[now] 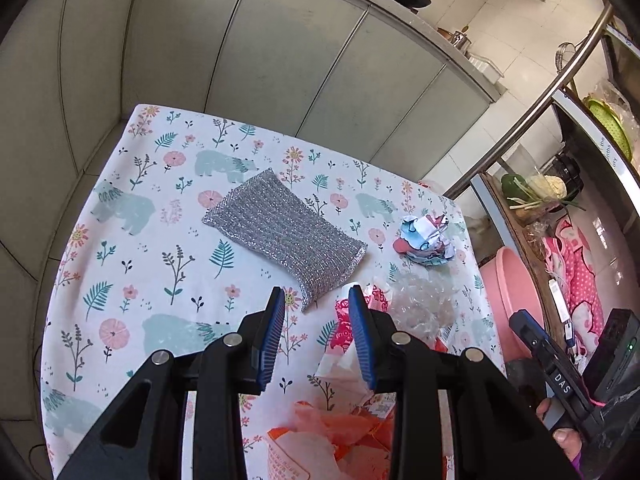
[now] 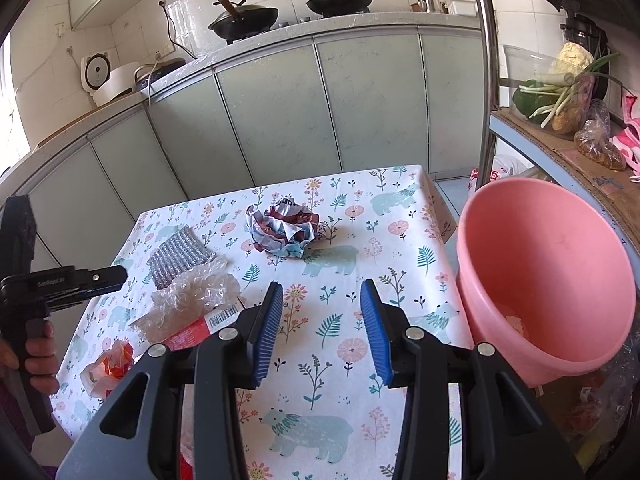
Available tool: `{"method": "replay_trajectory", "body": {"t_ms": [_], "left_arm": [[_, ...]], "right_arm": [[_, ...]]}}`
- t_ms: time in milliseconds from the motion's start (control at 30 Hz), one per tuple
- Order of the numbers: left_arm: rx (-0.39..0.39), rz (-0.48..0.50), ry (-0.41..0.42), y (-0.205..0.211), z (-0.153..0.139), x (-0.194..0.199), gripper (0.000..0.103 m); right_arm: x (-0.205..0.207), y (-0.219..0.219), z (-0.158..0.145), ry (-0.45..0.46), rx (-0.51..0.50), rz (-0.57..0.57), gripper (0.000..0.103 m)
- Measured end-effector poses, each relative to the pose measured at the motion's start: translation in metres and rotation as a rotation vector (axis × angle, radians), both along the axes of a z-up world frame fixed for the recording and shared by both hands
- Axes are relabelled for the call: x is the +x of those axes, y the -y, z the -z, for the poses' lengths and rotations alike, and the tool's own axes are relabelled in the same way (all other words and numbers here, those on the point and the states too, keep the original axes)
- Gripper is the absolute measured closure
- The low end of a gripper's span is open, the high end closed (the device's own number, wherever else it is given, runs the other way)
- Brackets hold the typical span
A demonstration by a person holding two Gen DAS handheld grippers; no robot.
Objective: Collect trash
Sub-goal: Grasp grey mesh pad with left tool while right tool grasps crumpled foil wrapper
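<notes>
R gripper (image 2: 322, 308) hangs over floral-cloth desk (image 2: 344, 344), jaws apart, nothing btwn them. Crumpled paper ball (image 2: 282, 230) ahead; clear plastic wrap (image 2: 196, 294) + silver scrub pad (image 2: 176, 258) to its left. Pink basin (image 2: 560, 264) beside desk's right edge. L gripper (image 2: 108, 274) at far left.

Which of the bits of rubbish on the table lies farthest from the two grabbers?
The crumpled paper ball, printed pink, blue and white. It sits alone toward the table's far side, while the clear plastic wrap and orange bag lie nearer.

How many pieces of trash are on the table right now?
4: crumpled paper ball mid-table, clear plastic wrap beside the scouring pad, red barcoded wrapper under it, orange bag at the near edge. More may be hidden.
</notes>
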State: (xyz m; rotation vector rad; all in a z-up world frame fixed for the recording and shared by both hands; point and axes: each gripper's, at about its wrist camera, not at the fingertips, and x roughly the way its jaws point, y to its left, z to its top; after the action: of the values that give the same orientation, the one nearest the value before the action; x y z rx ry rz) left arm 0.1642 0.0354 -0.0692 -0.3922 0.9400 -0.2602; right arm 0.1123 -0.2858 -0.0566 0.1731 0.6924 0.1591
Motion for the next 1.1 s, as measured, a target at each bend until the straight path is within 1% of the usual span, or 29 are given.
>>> {"method": "replay_trajectory", "body": {"t_ms": [133,267,400,500,600,633,667,733,867,900,933,1100], "left_arm": [[-0.009,-0.015,-0.078,-0.001,0.015,0.024,0.071],[-0.036,-0.027,-0.148,-0.001,0.03,0.042,0.071],[-0.085,-0.046,-0.206,-0.003,0.044,0.055,0.071],[-0.106,-0.054,-0.195,-0.005,0.044,0.061,0.071],[-0.114,-0.059,-0.18,-0.005,0.045,0.064,0.076],[-0.111,-0.06,-0.175,-0.005,0.046,0.065,0.08],[-0.106,-0.061,-0.168,-0.005,0.046,0.066,0.088],[-0.097,-0.057,-0.157,-0.005,0.046,0.066,0.096],[-0.091,-0.05,-0.118,-0.006,0.039,0.061,0.098],[-0.086,-0.047,-0.106,-0.007,0.036,0.059,0.098],[-0.081,-0.042,-0.092,-0.006,0.032,0.057,0.098],[-0.068,-0.016,-0.033,-0.005,0.013,0.044,0.098]], "right_arm": [[0.007,0.0,0.004,-0.014,0.0,-0.013,0.062],[0.019,-0.003,0.006,-0.021,0.003,-0.036,0.062],[0.035,-0.011,0.009,-0.035,0.008,-0.071,0.062],[0.048,-0.018,0.014,-0.052,0.007,-0.101,0.062],[0.061,-0.023,0.016,-0.067,0.013,-0.123,0.062],[0.066,-0.024,0.016,-0.068,0.011,-0.129,0.062],[0.071,-0.026,0.016,-0.067,0.007,-0.133,0.062],[0.078,-0.028,0.016,-0.062,0.0,-0.141,0.062],[0.093,-0.03,0.017,-0.065,-0.018,-0.149,0.061],[0.097,-0.03,0.019,-0.073,-0.023,-0.15,0.056],[0.102,-0.031,0.021,-0.084,-0.025,-0.154,0.055],[0.113,-0.033,0.031,-0.108,-0.016,-0.207,0.054]]}}
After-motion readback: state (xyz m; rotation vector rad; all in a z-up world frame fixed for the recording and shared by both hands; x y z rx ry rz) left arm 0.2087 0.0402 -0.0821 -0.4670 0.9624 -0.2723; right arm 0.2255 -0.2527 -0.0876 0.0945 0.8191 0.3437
